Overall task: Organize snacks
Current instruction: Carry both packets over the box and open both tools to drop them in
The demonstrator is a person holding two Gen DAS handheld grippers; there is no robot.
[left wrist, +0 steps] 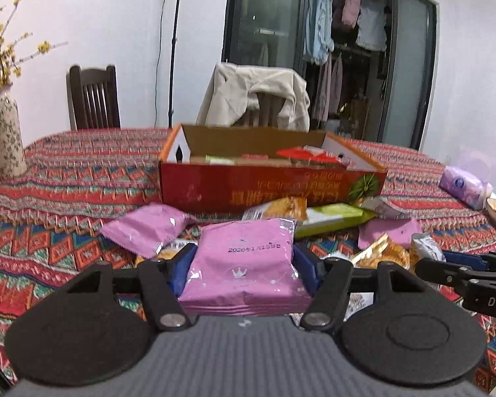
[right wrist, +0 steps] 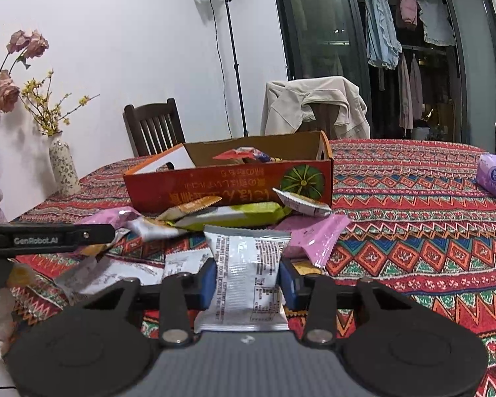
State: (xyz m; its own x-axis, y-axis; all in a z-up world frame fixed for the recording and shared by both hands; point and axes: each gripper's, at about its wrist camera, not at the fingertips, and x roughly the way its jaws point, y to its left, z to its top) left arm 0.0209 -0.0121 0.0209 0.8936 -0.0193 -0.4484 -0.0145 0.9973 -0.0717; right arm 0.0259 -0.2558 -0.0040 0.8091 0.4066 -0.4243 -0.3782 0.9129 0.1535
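Dining room w/ white walls, dark glass doors and chairs; a table under a red patterned cloth fills the foreground. On it, straight ahead of both grippers, sits an open red cardboard box, its long side running left-right, w/ a few snacks already inside. In front of the box lies a loose pile of snack packets, between box and grippers.

Left gripper is closed about halfway on a pink packet, blue pads pressing both sides; the packet's long axis runs away from the camera toward the box. Right gripper is closed narrower on a silver packet, held upright w/ its printed back showing.

Both packets seem lifted off the pile. The box is dead ahead of the left hand, slightly left of the right; neither looks clearly nearer.
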